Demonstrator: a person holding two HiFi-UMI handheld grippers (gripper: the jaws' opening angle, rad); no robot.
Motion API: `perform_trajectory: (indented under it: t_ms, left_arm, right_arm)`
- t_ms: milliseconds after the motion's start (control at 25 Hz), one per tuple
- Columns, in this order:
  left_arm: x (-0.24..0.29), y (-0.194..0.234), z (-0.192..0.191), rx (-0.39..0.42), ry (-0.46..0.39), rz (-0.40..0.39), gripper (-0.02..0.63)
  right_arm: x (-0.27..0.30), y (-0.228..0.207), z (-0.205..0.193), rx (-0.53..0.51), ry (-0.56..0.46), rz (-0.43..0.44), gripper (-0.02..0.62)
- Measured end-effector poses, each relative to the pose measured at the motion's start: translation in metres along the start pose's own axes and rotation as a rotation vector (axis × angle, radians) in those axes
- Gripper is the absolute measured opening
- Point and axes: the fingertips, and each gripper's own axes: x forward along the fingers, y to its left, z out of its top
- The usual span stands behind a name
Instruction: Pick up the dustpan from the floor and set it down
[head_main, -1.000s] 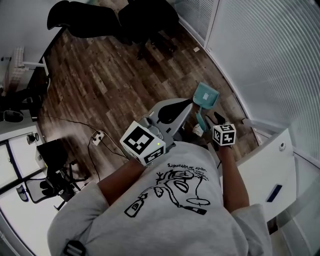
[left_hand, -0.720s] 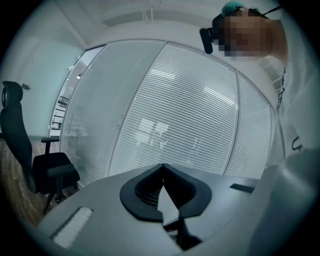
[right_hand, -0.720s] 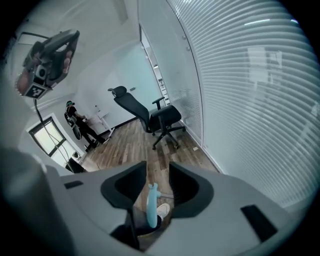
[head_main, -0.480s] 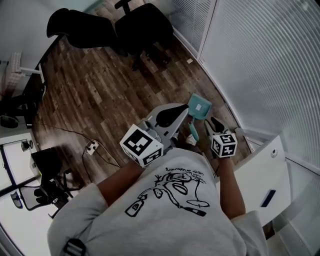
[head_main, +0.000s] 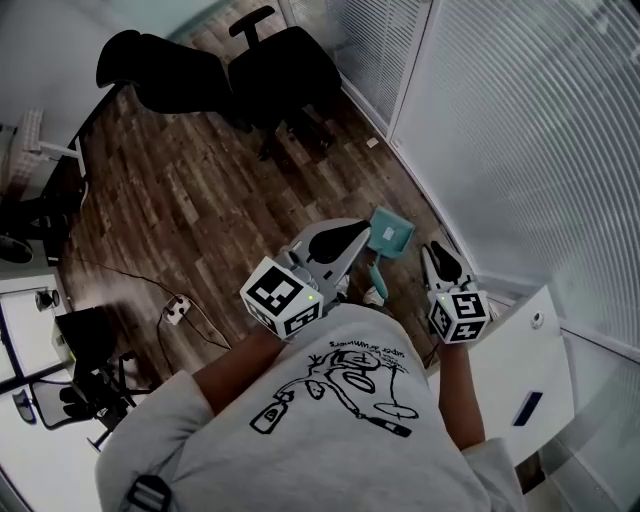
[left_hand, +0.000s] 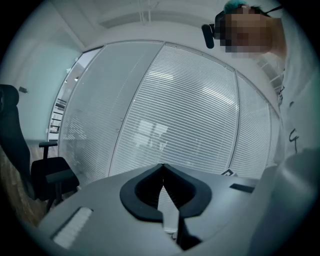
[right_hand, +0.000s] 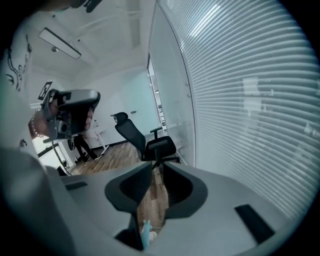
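Wood-plank floor (head_main: 200, 190) beside slatted blinds (head_main: 520, 120): teal plastic dustpan (head_main: 391, 232) sits free at its wall edge. Your right gripper (head_main: 432, 252), jaws just closing to a slit, and pinched-together left gripper (head_main: 362, 230) hold nothing. Stepping forward could kick it.

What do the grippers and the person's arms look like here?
The left gripper and right gripper are pale grey shells with black curved jaw pads. Each carries a white cube with black square markers. The person wears a grey short-sleeved T-shirt with a black line drawing.
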Motion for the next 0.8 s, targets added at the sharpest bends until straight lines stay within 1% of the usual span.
perform_trajectory:
  t_ms: [120, 240, 320, 440, 560, 800]
  left_arm:
    - [0.002, -0.001, 0.003, 0.001, -0.007, 0.001, 0.002]
    - [0.004, -0.004, 0.010, 0.002, -0.025, -0.015, 0.002]
    - [0.005, -0.010, 0.012, 0.006, -0.036, -0.027, 0.002]
    - [0.008, -0.016, 0.014, 0.011, -0.042, -0.037, 0.002]
    - [0.010, -0.021, 0.020, 0.014, -0.054, -0.052, 0.002]
    - [0.012, -0.034, 0.038, 0.027, -0.085, -0.069, 0.002]
  right_arm:
    - [-0.019, 0.004, 0.033, -0.024, -0.069, -0.016, 0.058]
    - [-0.038, 0.008, 0.066, -0.014, -0.139, -0.021, 0.051]
    - [-0.051, 0.010, 0.084, -0.007, -0.178, -0.022, 0.049]
    - [-0.068, 0.016, 0.107, -0.030, -0.227, -0.029, 0.041]
    - [-0.080, 0.025, 0.128, -0.063, -0.263, -0.030, 0.035]
    - [-0.103, 0.042, 0.152, -0.110, -0.297, -0.032, 0.028]
